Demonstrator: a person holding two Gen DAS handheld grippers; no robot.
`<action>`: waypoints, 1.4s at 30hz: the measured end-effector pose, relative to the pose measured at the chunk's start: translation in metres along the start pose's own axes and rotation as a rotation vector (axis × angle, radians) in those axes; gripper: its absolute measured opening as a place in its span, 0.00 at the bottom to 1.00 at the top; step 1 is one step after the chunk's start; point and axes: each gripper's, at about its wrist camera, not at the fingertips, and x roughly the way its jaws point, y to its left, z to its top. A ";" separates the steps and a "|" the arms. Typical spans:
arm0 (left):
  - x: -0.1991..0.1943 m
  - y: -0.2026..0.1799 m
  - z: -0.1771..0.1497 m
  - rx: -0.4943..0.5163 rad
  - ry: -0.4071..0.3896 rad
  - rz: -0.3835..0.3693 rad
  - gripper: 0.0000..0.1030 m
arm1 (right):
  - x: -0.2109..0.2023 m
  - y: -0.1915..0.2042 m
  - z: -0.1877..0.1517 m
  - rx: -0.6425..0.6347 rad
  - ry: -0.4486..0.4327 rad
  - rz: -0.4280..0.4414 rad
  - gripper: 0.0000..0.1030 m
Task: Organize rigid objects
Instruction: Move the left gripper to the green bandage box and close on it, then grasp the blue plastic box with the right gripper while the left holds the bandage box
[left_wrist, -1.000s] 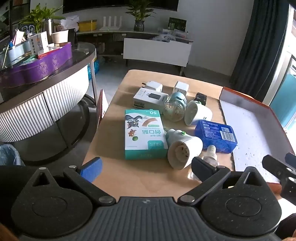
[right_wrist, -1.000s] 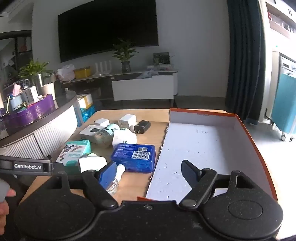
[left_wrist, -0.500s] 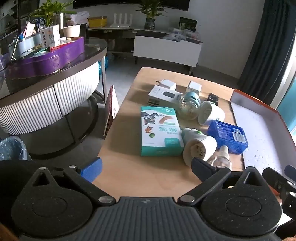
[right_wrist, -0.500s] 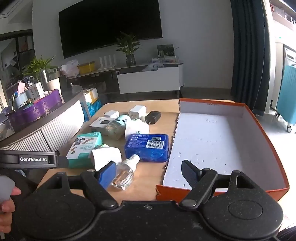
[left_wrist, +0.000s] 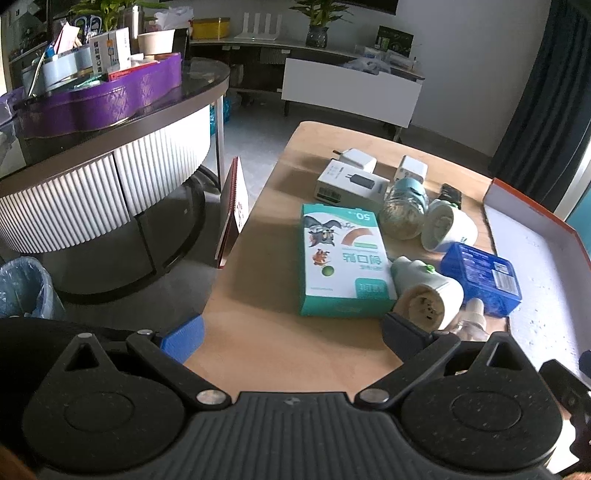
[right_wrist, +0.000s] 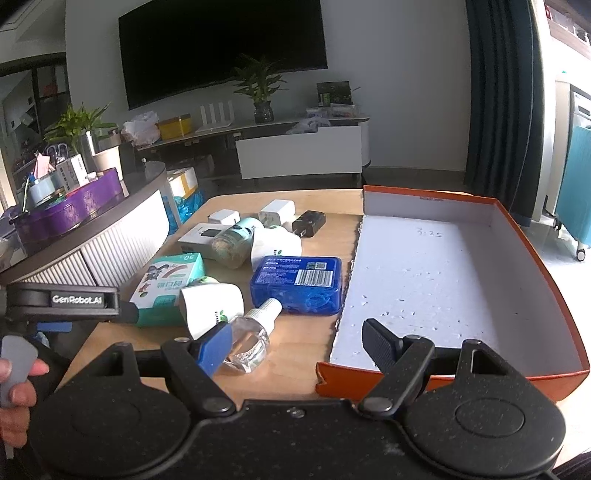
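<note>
Left wrist: left gripper (left_wrist: 291, 338) wide open, empty, over table (left_wrist: 273, 347); green box (left_wrist: 341, 260) reads "50"; right wrist: right gripper (right_wrist: 297, 341) wide open, empty; blue case (right_wrist: 297, 282) beside orange tray (right_wrist: 424, 280) marked "3:25"; "GenRobot.AI" on left gripper.

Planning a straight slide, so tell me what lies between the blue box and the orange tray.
Only bare tabletop separates the blue box from the orange tray; the right wrist view shows it.

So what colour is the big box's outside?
Orange outside, white inside. The big box shows best in the right wrist view.
</note>
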 end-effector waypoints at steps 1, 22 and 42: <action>0.002 0.001 0.001 -0.003 0.002 -0.001 1.00 | 0.000 0.001 0.000 -0.002 0.000 0.000 0.88; 0.035 -0.012 0.028 -0.010 0.010 -0.015 1.00 | 0.013 0.005 -0.001 -0.034 0.011 0.003 0.88; 0.076 -0.016 0.036 0.059 0.029 0.045 0.99 | 0.039 -0.007 0.015 -0.010 0.035 -0.021 0.88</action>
